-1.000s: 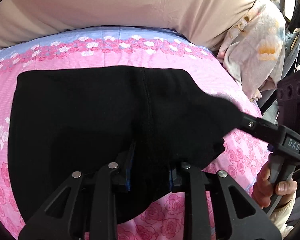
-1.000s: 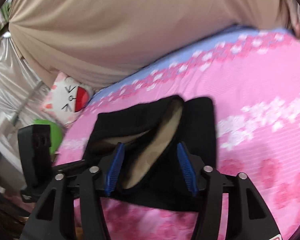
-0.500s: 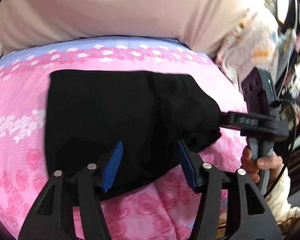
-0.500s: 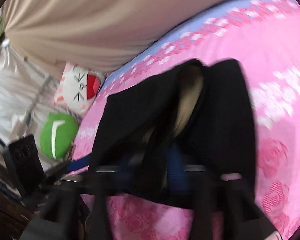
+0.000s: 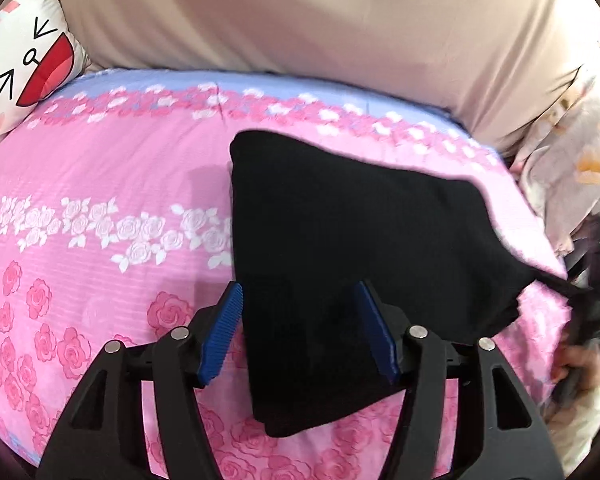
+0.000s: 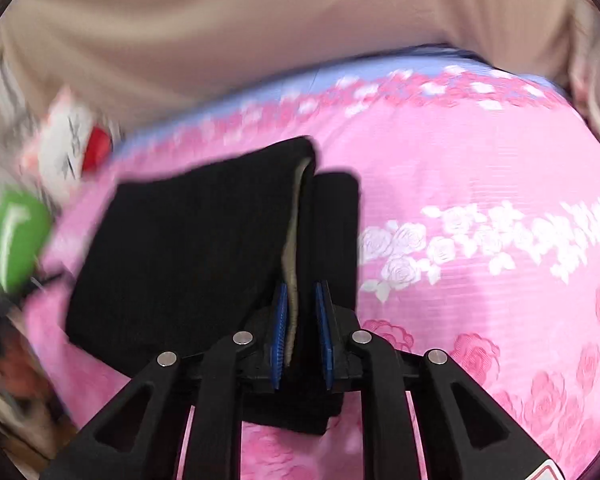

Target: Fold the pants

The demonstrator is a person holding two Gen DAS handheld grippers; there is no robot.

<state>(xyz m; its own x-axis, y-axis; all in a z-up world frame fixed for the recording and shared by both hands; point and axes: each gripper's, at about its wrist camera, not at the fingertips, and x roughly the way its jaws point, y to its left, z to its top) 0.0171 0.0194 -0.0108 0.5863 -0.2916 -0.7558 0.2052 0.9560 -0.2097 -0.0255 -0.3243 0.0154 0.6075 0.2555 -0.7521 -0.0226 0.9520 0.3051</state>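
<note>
Both wrist views close, angled down, sharing black pants [image 5: 340, 240] on pink bedsheet [image 6: 480, 160]

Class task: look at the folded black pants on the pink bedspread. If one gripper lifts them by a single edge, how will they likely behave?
The black pants are probably floppy: their corner stretches to a point toward the right gripper, which pinches it. The layers gape in the right wrist view, so the fold may slip open. They look light, sagging little.
</note>
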